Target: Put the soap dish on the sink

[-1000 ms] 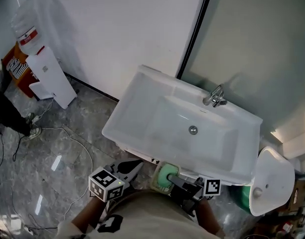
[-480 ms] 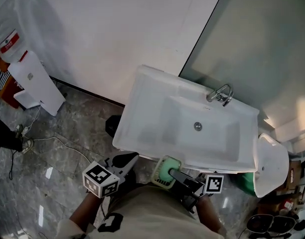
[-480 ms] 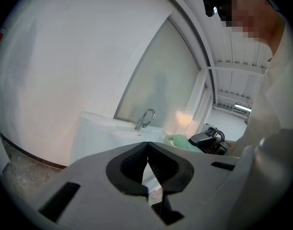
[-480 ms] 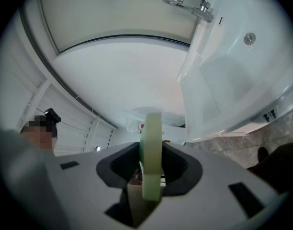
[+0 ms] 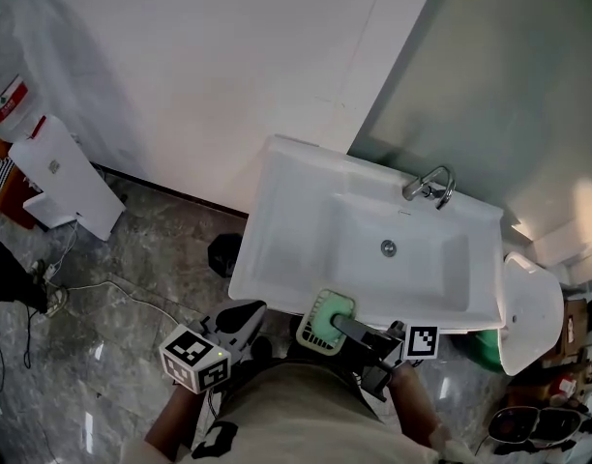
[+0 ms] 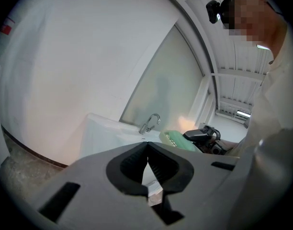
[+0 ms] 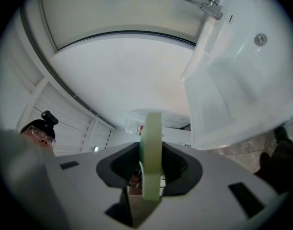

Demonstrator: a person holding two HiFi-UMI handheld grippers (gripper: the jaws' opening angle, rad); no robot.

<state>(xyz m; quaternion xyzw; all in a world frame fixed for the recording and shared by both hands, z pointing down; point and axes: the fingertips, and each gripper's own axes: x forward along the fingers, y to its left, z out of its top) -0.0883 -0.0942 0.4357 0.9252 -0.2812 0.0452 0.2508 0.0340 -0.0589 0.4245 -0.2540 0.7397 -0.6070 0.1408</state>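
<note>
Soap dish: the soap dish [image 5: 325,321] is a rounded-square, mint-green plastic tray with a paler rim and slots across its face.
Sink: the sink [image 5: 277,216] is a glossy white rectangular basin with a broad flat rim. It has a curved chrome faucet [image 5: 428,186] at the back and a round metal drain [image 5: 388,248] in the bowl.
Right claw: the right claw [image 5: 342,329] is clamped on the near edge of the soap dish. In the right gripper view the dish [image 7: 151,159] shows edge-on, pinched between the two dark pads [image 7: 171,164].
Dish and sink: the dish sticks out ahead of the right claw and overlaps the sink's front rim in the head view. Whether it touches the rim cannot be told.
Left claw: the left claw [image 5: 240,315] has its jaws together with nothing between them [image 6: 147,163]. It sits to the left of the dish, short of the sink's front edge.
Floor: the floor [image 5: 151,259] is grey veined stone, polished, with thin cables [image 5: 93,288] trailing over it.
Writing: a marker cube [image 5: 194,359] with black-and-white squares sits on the left claw, and a marker square [image 5: 422,341] on the right. The bottle [image 5: 6,95] atop the white water dispenser [image 5: 64,184] carries a red label, too small to read.
</note>
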